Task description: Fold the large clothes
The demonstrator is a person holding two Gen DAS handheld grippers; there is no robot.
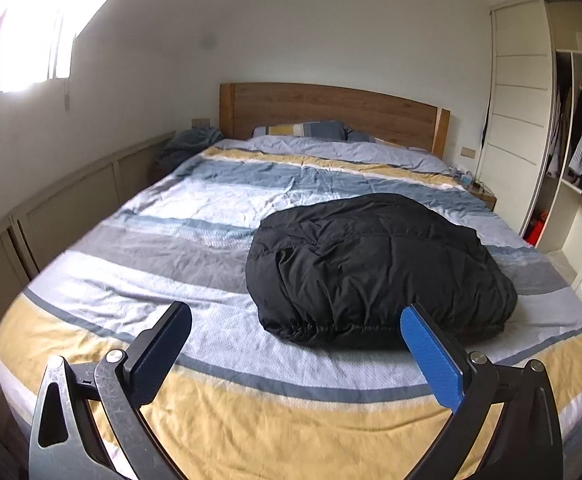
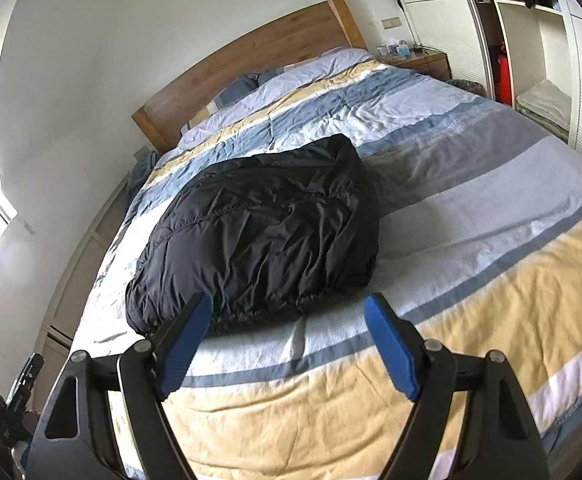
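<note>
Folded black jacket [image 1: 375,268] on striped bed [image 1: 171,248]; both grippers [image 1: 295,316] [image 2: 287,308] released, wardrobe [image 1: 571,128] nearby.

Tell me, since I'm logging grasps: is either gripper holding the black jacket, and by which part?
Nothing is held. The left gripper and right gripper both have open jaws, short of the black jacket on the bed.
</note>
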